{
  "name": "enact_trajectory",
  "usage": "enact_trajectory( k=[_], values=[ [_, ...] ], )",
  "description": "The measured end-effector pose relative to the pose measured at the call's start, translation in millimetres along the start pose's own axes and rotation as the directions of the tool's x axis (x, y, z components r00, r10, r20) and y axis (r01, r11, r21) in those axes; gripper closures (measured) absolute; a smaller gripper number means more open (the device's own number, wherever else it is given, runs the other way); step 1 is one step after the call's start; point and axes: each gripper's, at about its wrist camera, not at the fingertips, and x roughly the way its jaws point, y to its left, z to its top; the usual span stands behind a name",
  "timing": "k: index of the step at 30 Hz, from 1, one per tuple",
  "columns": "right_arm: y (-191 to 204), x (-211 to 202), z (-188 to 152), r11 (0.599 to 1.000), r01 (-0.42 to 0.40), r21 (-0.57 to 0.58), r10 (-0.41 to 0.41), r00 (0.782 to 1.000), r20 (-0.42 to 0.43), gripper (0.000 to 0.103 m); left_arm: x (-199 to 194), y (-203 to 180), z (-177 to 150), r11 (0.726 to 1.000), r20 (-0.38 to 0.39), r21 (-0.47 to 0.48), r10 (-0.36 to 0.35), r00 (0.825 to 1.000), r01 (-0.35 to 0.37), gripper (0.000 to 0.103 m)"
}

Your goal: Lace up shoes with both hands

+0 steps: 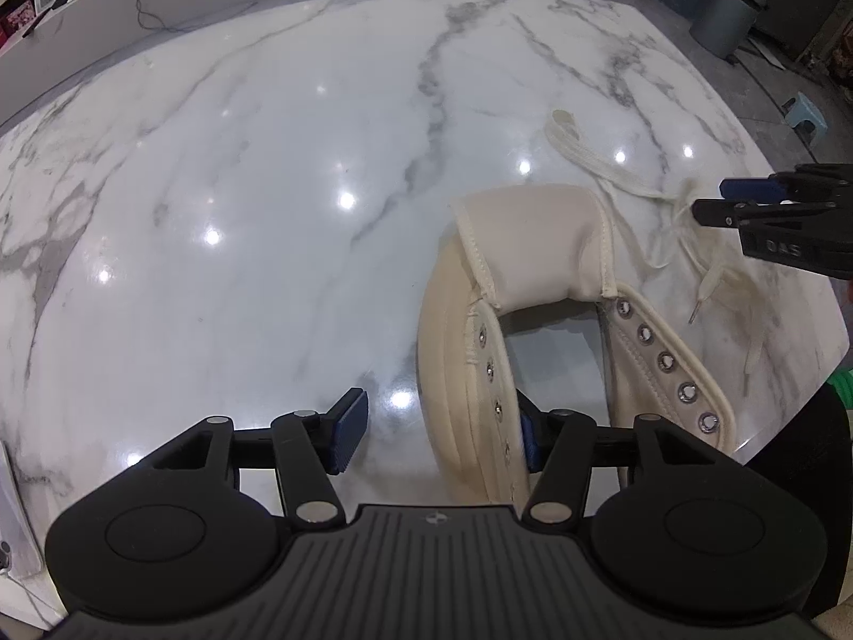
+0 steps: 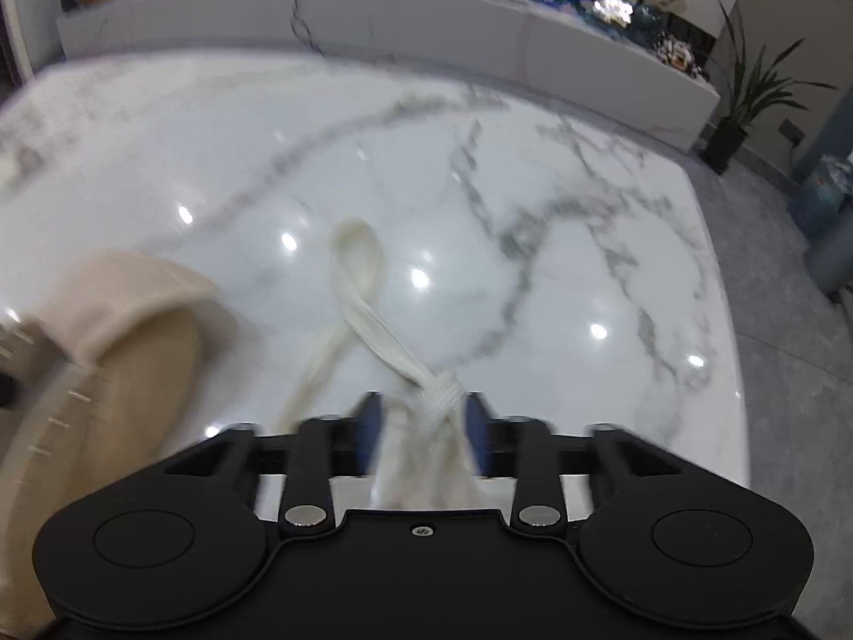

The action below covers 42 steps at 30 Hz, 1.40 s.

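Observation:
A cream canvas shoe [image 1: 533, 245] lies on the white marble table [image 1: 266, 213], tongue folded back and its metal eyelets [image 1: 666, 362] empty. My left gripper [image 1: 438, 437] stands open astride the shoe's left side wall. One of its blue pads [image 1: 528, 442] sits inside by the eyelet flap, and the other pad [image 1: 349, 437] is clear of the sole. The white lace [image 1: 602, 170] trails beside the shoe on the right, its tip [image 1: 693, 314] on the table. My right gripper [image 2: 424, 426] is open, with the lace's knot [image 2: 440, 394] between its pads. The shoe [image 2: 122, 320] is a blur at the left of that view.
The table edge [image 1: 789, 405] runs close along the shoe's right side. Beyond it on the floor are a grey bin [image 1: 725, 16], a small blue stool [image 1: 805, 117], a potted plant [image 2: 746, 90] and a water bottle [image 2: 826, 197]. A low white ledge [image 2: 373, 16] backs the table.

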Motion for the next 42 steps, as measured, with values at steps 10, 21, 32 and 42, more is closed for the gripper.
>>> enact_trajectory(
  k=[10, 21, 32, 42],
  values=[
    [45.5, -27.1, 17.6, 0.98, -0.104, -0.172, 0.126, 0.985, 0.119, 0.062, -20.3, 28.2, 23.5, 0.999, 0.142, -0.026, -0.02, 0.99, 0.024, 0.05],
    [46.0, 8.1, 23.1, 0.985, -0.152, -0.084, 0.153, 0.988, 0.007, 0.061, 22.2, 47.4, 47.3, 0.996, 0.043, -0.032, -0.082, 0.996, 0.083, 0.052],
    [41.3, 32.3, 25.0, 0.981, -0.196, -0.002, 0.196, 0.98, -0.023, 0.061, 44.3, 60.4, 51.6, 0.987, 0.017, -0.073, -0.14, 0.99, 0.14, 0.055],
    [48.1, 9.7, 27.8, 0.969, -0.244, -0.049, 0.246, 0.969, 0.037, 0.061, 29.9, 58.0, 48.0, 0.977, 0.045, -0.063, -0.199, 0.979, 0.202, 0.056]
  ],
)
